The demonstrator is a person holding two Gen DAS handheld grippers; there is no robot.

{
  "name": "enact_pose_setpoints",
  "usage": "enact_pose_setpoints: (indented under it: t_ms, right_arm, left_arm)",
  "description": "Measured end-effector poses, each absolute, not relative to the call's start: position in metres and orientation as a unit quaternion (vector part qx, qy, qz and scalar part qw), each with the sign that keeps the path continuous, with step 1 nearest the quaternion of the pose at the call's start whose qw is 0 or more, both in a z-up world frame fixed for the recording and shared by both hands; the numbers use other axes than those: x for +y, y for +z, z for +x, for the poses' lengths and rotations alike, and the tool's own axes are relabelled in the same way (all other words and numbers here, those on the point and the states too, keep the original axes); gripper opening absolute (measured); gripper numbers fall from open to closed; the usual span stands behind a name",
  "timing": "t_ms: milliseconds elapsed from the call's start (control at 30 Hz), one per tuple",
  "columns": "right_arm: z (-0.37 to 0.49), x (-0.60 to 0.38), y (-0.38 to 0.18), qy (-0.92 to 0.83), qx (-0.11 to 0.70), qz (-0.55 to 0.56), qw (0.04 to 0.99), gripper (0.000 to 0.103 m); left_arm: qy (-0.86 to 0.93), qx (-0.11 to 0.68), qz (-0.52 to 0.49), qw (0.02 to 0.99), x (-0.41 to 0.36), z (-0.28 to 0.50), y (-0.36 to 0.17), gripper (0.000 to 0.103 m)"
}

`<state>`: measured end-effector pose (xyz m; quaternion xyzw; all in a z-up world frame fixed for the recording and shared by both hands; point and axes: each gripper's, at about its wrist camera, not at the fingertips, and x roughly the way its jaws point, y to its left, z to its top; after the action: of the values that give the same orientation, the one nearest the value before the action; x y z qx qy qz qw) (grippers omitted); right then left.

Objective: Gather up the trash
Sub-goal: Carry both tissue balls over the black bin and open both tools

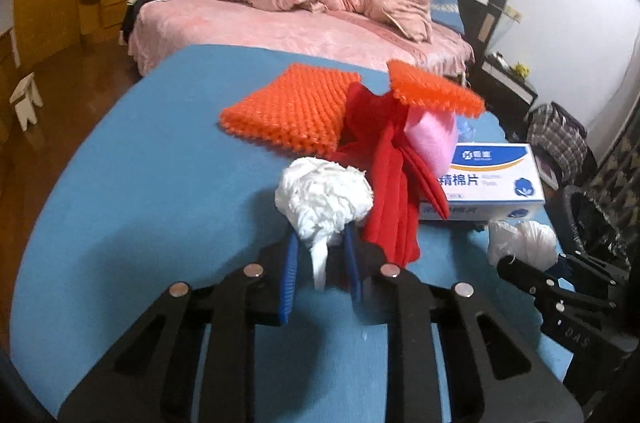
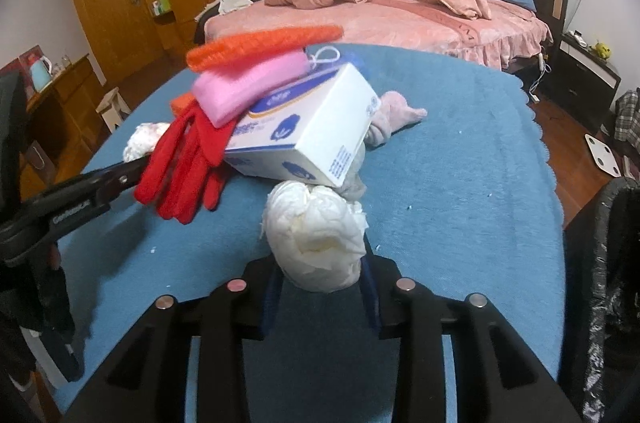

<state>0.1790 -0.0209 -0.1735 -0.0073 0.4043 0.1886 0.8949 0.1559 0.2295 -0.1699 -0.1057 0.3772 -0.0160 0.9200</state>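
My left gripper (image 1: 320, 255) is shut on a crumpled white tissue wad (image 1: 324, 199), held just above the blue table cover (image 1: 140, 191). My right gripper (image 2: 320, 279) is shut on a second white tissue wad (image 2: 316, 235); this wad and gripper also show at the right edge of the left wrist view (image 1: 520, 243). The left gripper with its wad shows at the left of the right wrist view (image 2: 144, 139).
A white and blue box (image 2: 312, 131) lies mid-table with a pink sponge (image 2: 248, 87), orange spiky mats (image 1: 288, 107) and red gloves (image 2: 184, 163) on and beside it. A black-lined bin (image 2: 608, 287) stands at the right. A pink bed (image 1: 300, 27) is behind.
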Motion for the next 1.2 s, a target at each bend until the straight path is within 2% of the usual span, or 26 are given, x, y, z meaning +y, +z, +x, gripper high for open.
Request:
enact_pose_setpoints:
  t_ms: [267, 467, 1100, 1167, 1200]
  right_arm:
    - [0.171, -0.034, -0.162, 0.189, 0.394, 0.003, 0.900, 0.034]
    - [0.155, -0.062, -0.149, 0.173, 0.379, 0.013, 0.909, 0.034]
    - [0.117, -0.314, -0.130, -0.086, 0.349, 0.084, 0.930, 0.034]
    - [0.113, -0.338, -0.132, -0.117, 0.346, 0.094, 0.926, 0.039]
    - [0.111, -0.348, -0.133, -0.129, 0.346, 0.097, 0.924, 0.044]
  left_arm:
    - [0.025, 0.351, -0.105, 0.930, 0.234, 0.110, -0.149, 0.021]
    - [-0.024, 0.348, -0.076, 0.934, 0.193, 0.093, -0.134, 0.021]
    - [-0.300, 0.350, -0.022, 0.887, -0.074, 0.132, -0.126, 0.021]
    - [-0.329, 0.354, -0.022, 0.875, -0.097, 0.134, -0.126, 0.024]
    - [-0.339, 0.355, -0.018, 0.871, -0.109, 0.134, -0.126, 0.033]
